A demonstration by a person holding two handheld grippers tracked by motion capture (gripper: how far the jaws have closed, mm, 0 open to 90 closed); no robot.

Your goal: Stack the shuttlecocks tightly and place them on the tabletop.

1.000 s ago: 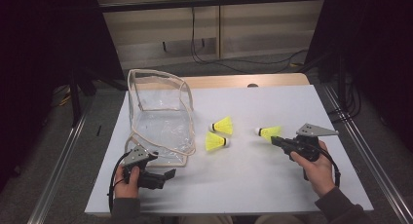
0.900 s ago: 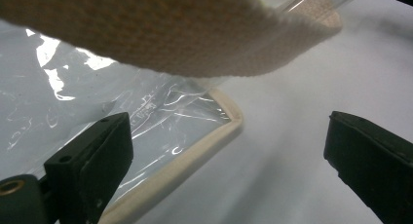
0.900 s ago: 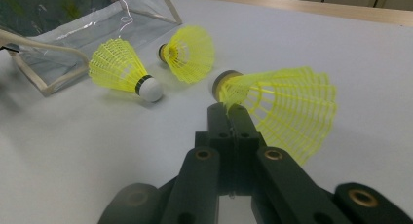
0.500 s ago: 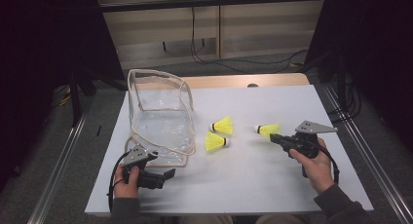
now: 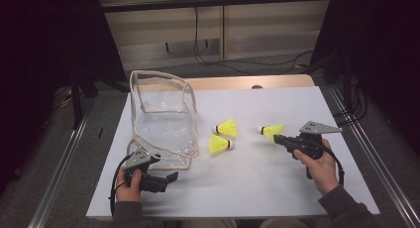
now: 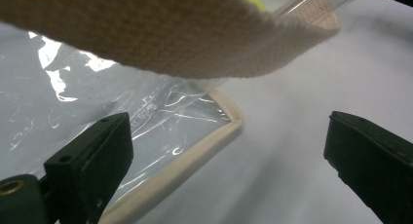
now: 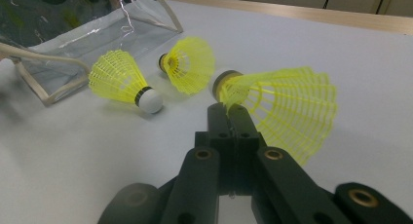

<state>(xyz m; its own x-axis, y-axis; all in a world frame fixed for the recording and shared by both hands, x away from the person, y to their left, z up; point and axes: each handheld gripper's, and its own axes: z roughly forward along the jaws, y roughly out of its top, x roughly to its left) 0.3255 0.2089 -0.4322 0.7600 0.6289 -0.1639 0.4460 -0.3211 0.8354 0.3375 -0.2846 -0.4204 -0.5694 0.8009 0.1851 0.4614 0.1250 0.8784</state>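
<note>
The yellow mesh-skirted shuttlecock with a white cork tip [image 7: 277,107] lies with its long axis running left from the right gripper [image 7: 228,118], cork pointing away, its skirt pinched between jaws pressed nearly together, while the left gripper [image 6: 229,156] stays spread wide, holding nothing.

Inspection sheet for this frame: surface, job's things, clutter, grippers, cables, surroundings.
Surface: white tabletop, wooden strip at the far edge.
Job's things: clear bag with beige trim, mouth open; three yellow shuttlecocks: one in the right gripper, two lying beside the bag.
Clutter: nothing seen.
Grippers: left gripper open beside the bag's near corner; right gripper shut on a shuttlecock's skirt.
Cables: black cable trails from the left gripper.
Surroundings: dark, cables on the floor behind.
</note>
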